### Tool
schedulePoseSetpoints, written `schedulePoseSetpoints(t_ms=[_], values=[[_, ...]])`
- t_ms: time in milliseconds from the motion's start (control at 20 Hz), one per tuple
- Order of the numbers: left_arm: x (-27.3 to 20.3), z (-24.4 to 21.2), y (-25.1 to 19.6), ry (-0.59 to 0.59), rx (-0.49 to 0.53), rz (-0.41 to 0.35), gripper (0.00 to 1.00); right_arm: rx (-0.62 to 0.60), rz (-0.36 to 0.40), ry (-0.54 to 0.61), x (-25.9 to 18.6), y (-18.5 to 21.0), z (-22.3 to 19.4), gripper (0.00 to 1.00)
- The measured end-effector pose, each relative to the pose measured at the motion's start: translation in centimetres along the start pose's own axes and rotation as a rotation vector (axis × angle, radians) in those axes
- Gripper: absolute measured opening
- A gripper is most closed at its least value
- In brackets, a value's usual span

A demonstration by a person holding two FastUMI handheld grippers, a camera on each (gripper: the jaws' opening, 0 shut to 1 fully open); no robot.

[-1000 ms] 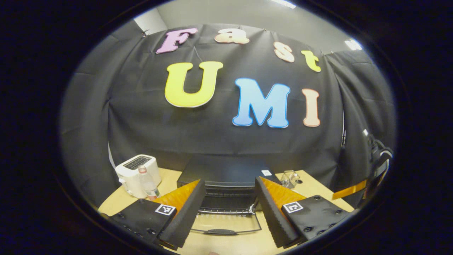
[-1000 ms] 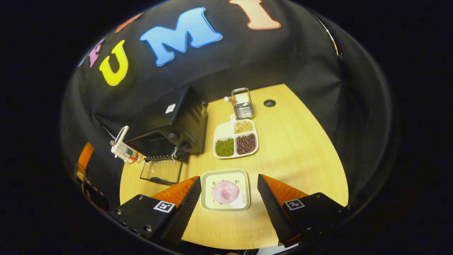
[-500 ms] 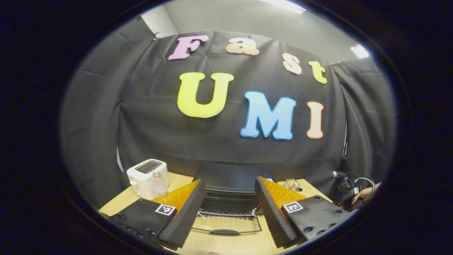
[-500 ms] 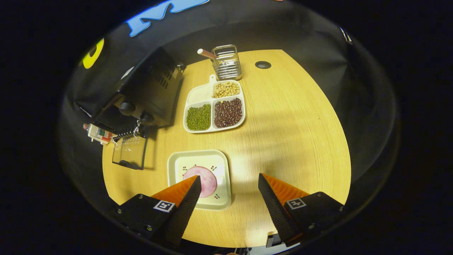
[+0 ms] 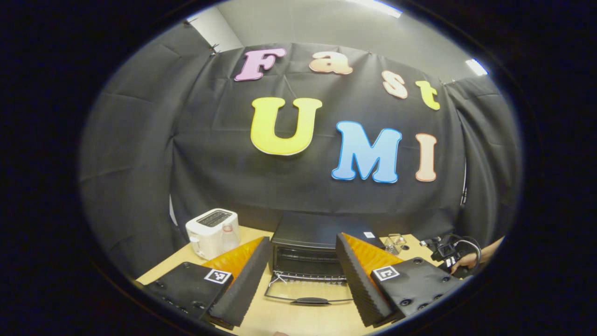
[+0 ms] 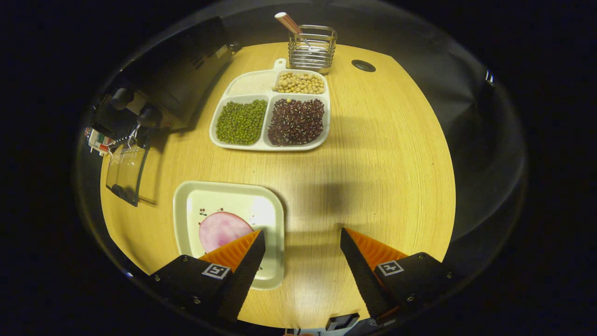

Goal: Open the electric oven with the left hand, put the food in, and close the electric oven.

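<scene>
Round light-wood table (image 6: 387,154) carries all items. Black box-shaped electric oven (image 5: 317,233) sits at 6 o'clock in the left gripper view, its glass door (image 5: 310,291) dropped flat onto the table; in the right gripper view the oven (image 6: 182,79) is at 10 o'clock with the door (image 6: 125,170) at 9 o'clock. White two-slot toaster (image 5: 212,226) stands at 7 o'clock of the left gripper view, just beside the oven. White four-section tray of beans and grains (image 6: 270,112) lies at 12 o'clock in the right gripper view; wire utensil holder (image 6: 311,49) just beyond it. Cream square plate (image 6: 275,224) at 7 o'clock holds the food, a round pink slice (image 6: 221,231), well apart from the oven. Left gripper (image 5: 303,275): jaws wide, holding nothing. Right gripper (image 6: 302,273): jaws wide, holding nothing, one finger (image 6: 242,270) over the plate's near edge.
</scene>
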State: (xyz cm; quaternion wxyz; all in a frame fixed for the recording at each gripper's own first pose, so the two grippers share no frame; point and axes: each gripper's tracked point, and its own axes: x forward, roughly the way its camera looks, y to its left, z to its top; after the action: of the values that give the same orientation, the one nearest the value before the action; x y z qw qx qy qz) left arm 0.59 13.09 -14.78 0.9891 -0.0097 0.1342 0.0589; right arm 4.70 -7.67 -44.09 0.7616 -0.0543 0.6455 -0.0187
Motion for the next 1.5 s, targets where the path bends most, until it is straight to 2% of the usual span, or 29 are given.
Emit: schedulePoseSetpoints(t_ms=[100,200,250,400,500,550,650,700,800,850,950,1000,1150,1200,1250,1300,1350,1400,1450,1500], values=[[-0.3,-0.2,0.3,0.006,-0.001,0.003,0.94,-0.004,0.006,0.017,0.3,0.7,-0.4,0.99],[-0.1,-0.5,0.8,0.01,0.001,0.009,0.99,-0.026,-0.012,0.024,0.2,0.8,-0.3,0.98],[-0.2,-0.9,0.8,0.017,-0.002,0.01,0.94,-0.032,-0.018,0.025,0.8,0.9,-0.5,0.98],[0.0,-1.2,0.5,0.026,-0.025,0.002,0.99,0.004,0.05,0.038,0.7,1.9,-0.9,0.92],[0.1,-1.3,0.3,0.029,-0.036,-0.007,0.99,-0.004,0.056,0.043,0.6,1.9,-1.0,0.7],[0.2,-1.2,0.0,0.029,-0.038,-0.014,0.99,0.007,0.072,0.028,1.9,2.3,-0.6,0.71],[0.5,-1.1,-0.5,0.024,-0.029,-0.023,0.99,0.045,0.079,0.036,0.5,2.5,-0.4,0.19],[0.6,-0.7,-0.7,0.018,-0.024,-0.025,0.96,0.063,0.099,0.034,0.8,2.4,-0.4,0.19],[0.7,0.0,-1.4,0.005,-0.02,-0.033,0.89,0.074,0.153,0.031,0.5,2.1,-0.8,0.01],[0.5,0.3,-1.8,0.002,-0.015,-0.035,0.89,0.08,0.165,0.008,0.7,2.0,-0.8,0.01],[0.5,0.6,-2.6,0.0,-0.009,-0.036,0.99,0.121,0.197,-0.011,0.6,2.0,-1.0,0.0],[0.5,0.8,-3.0,0.001,-0.008,-0.033,0.99,0.146,0.227,-0.018,0.2,2.1,-1.2,0.0],[0.2,1.2,-3.7,0.003,-0.003,-0.014,0.94,0.265,0.369,-0.024,0.0,2.5,-2.0,0.0],[0.1,1.4,-3.9,0.005,-0.002,-0.004,0.89,0.313,0.431,-0.022,0.0,2.7,-2.2,0.0],[-0.1,1.5,-3.9,0.008,-0.005,0.008,0.89,0.364,0.496,-0.022,-0.2,3.0,-2.3,0.0],[-0.4,1.8,-4.1,0.011,-0.01,0.017,0.94,0.409,0.563,-0.025,-0.4,3.3,-2.6,0.0],[-0.6,1.9,-4.3,0.012,-0.014,0.028,0.89,0.442,0.612,-0.022,-0.5,3.4,-2.9,0.0],[-0.8,2.0,-4.4,0.013,-0.012,0.039,0.89,0.47,0.656,-0.021,-0.6,3.5,-3.1,0.0],[-1.1,2.0,-4.5,0.013,-0.007,0.05,0.99,0.498,0.696,-0.025,-0.5,3.6,-3.2,0.0],[-1.5,2.2,-4.6,0.012,-0.002,0.059,0.98,0.517,0.732,-0.033,-0.8,3.7,-3.4,0.0]])
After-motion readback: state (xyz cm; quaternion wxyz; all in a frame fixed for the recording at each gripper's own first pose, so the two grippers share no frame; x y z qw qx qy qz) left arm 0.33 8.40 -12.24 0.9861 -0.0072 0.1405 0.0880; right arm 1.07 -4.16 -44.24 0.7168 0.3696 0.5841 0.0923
